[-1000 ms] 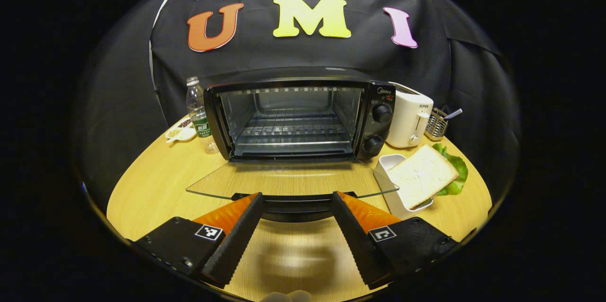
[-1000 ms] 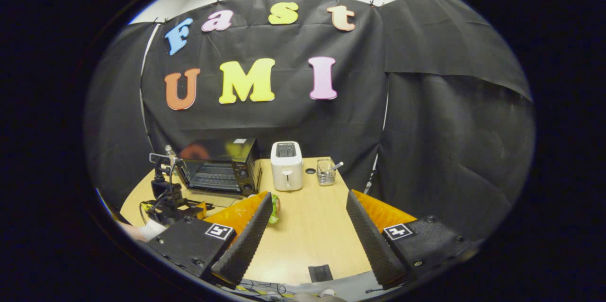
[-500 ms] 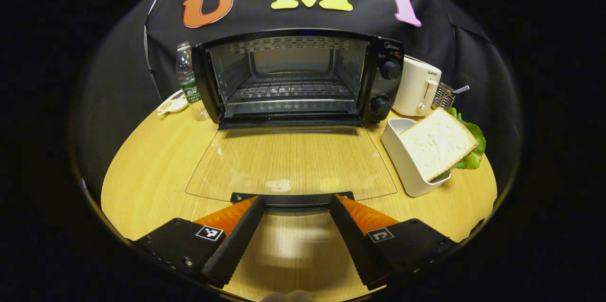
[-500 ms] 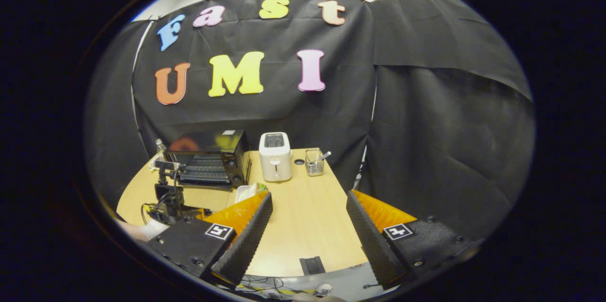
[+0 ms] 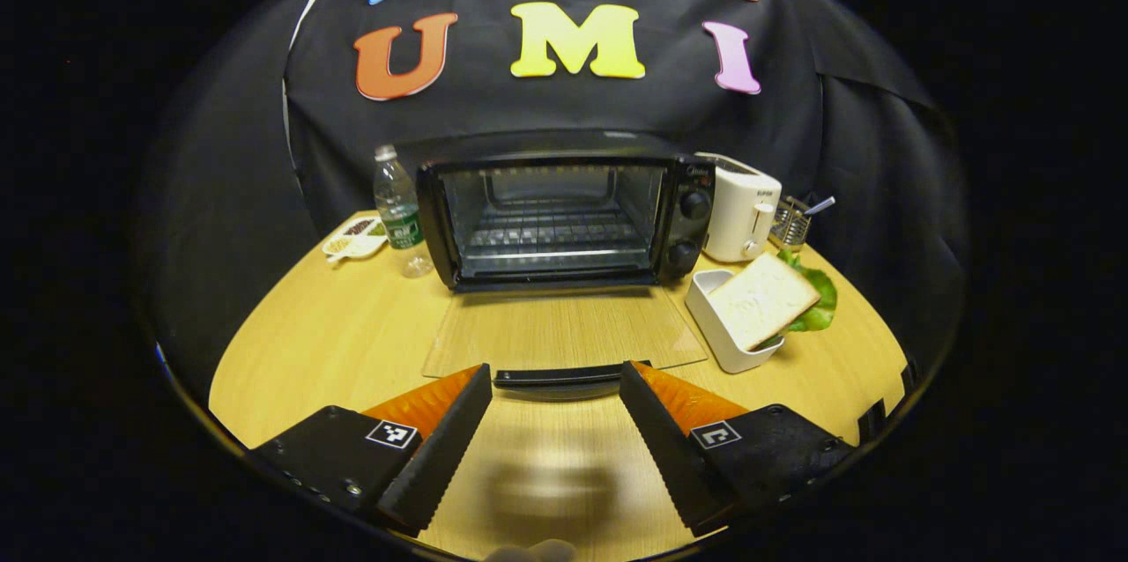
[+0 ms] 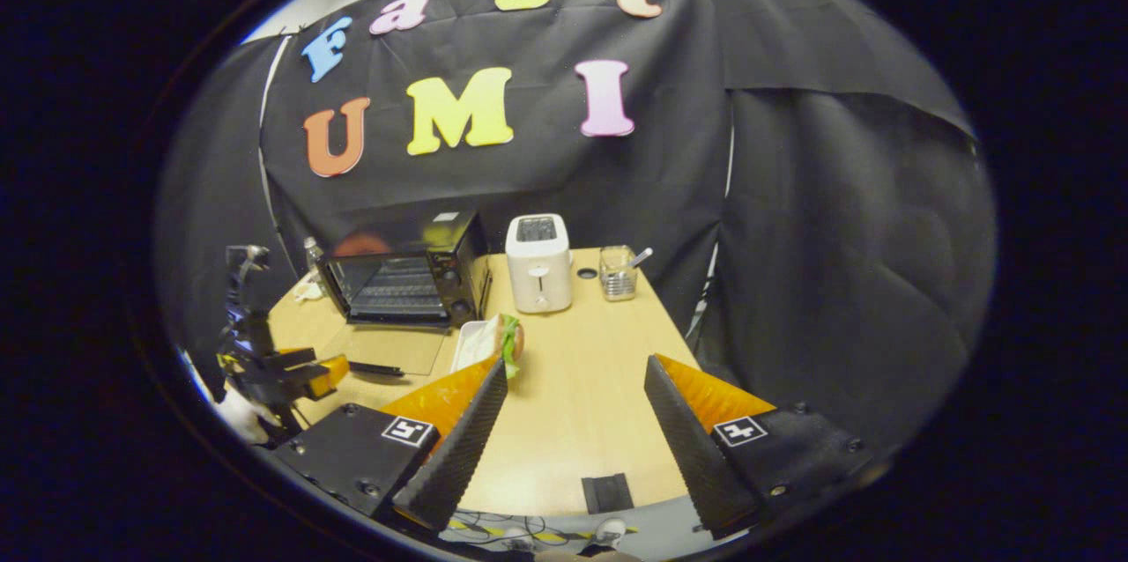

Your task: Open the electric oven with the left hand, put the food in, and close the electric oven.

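In the left gripper view, the left tongs (image 5: 555, 421) sit at six o'clock with their fingers spread apart and nothing between them, just short of the dark handle (image 5: 560, 378) of the oven door. The glass door (image 5: 564, 333) lies folded down flat over the wooden tabletop (image 5: 326, 342). The electric oven (image 5: 564, 218) stands at twelve o'clock from the tongs, its cavity open and the wire rack (image 5: 551, 236) bare. At about two o'clock, a white dish (image 5: 716, 326) holds a slice of bread (image 5: 760, 299) resting tilted over green lettuce (image 5: 820, 302). A white toaster (image 5: 742, 208) stands just beside the oven's knob side, with a wire holder (image 5: 793, 223) past it. At eleven o'clock are a water bottle (image 5: 398, 210) and a small snack dish (image 5: 354, 238).

In the right gripper view, the right tongs (image 6: 573, 430) are at six o'clock, fingers wide apart, empty, above the near edge of the tabletop. The open oven (image 6: 405, 276) is at eleven o'clock, the sandwich dish (image 6: 489, 342) just beyond the tongs' left finger, and the toaster (image 6: 539, 264) at twelve. The left tongs (image 6: 313, 373) appear at nine o'clock, near the door handle.
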A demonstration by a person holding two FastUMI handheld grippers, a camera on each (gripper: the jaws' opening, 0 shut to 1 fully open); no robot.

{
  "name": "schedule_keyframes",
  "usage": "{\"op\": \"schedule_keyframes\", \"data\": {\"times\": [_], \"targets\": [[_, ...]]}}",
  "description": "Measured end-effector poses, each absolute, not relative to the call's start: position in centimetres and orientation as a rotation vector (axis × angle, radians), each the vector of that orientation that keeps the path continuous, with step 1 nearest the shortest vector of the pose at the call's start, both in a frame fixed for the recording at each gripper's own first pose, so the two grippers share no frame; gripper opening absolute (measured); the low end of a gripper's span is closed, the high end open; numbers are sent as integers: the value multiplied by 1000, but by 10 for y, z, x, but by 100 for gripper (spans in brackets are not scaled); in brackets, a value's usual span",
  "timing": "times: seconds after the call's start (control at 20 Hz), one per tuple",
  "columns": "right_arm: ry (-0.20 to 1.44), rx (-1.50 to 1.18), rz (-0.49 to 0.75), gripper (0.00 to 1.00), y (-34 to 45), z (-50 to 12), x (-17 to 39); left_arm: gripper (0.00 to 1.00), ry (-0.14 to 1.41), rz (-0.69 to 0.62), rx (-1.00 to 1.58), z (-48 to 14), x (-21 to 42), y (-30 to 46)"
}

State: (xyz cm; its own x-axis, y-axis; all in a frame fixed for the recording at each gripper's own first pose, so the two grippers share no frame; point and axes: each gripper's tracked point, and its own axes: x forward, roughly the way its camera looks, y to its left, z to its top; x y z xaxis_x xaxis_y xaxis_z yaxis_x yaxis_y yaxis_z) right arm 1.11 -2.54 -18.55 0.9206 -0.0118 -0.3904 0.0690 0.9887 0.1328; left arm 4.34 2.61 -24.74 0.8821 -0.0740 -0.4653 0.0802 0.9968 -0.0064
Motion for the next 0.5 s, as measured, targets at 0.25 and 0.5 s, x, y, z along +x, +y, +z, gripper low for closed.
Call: {"op": "schedule_keyframes", "data": {"times": [0.25, 0.5], "targets": [[517, 234, 78, 100, -3, -255, 70, 96, 325, -27, -16, -152, 2, 60], [636, 432, 257, 96, 34, -292, 138, 84, 210, 56, -36, -75, -27, 69]]}}
